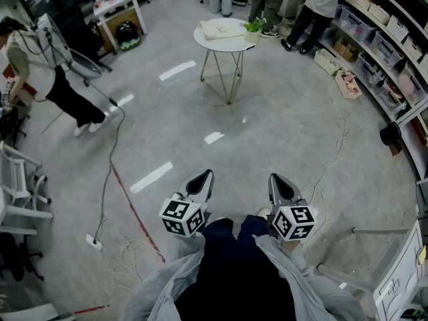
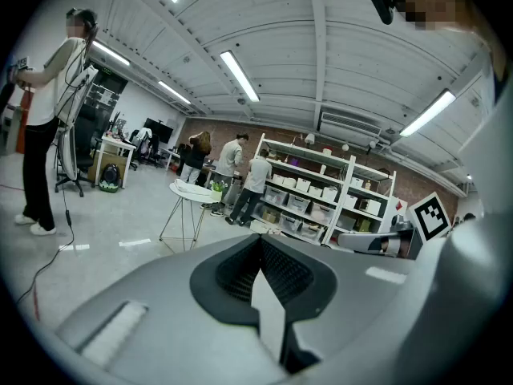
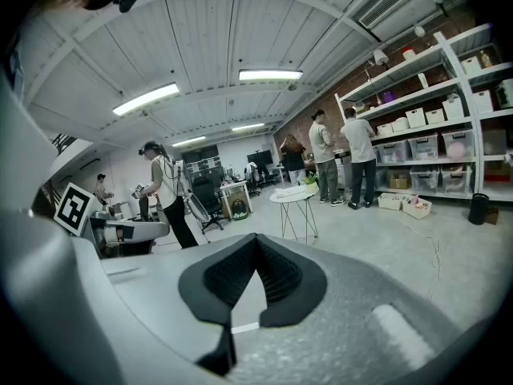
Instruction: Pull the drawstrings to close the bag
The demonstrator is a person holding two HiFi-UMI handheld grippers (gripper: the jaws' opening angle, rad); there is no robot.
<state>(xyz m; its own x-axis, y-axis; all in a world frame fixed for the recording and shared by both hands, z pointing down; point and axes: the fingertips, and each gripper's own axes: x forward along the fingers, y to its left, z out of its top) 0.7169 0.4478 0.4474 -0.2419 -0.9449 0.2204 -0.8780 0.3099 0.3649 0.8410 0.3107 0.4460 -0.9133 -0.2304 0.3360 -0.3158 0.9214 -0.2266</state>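
A cream, flat-lying bag rests on a round white table far ahead across the room, with a small potted plant beside it. Its drawstrings are too small to make out. My left gripper and right gripper are held side by side close to the person's body, pointing at the floor toward that table. Both are shut with nothing between the jaws. The left gripper view shows its shut jaws aimed at the table. In the right gripper view the shut jaws face the same table.
Shelving with white bins lines the right wall, with people standing by it. Another person stands at the left near white chairs. Cables and a red tape line cross the grey floor.
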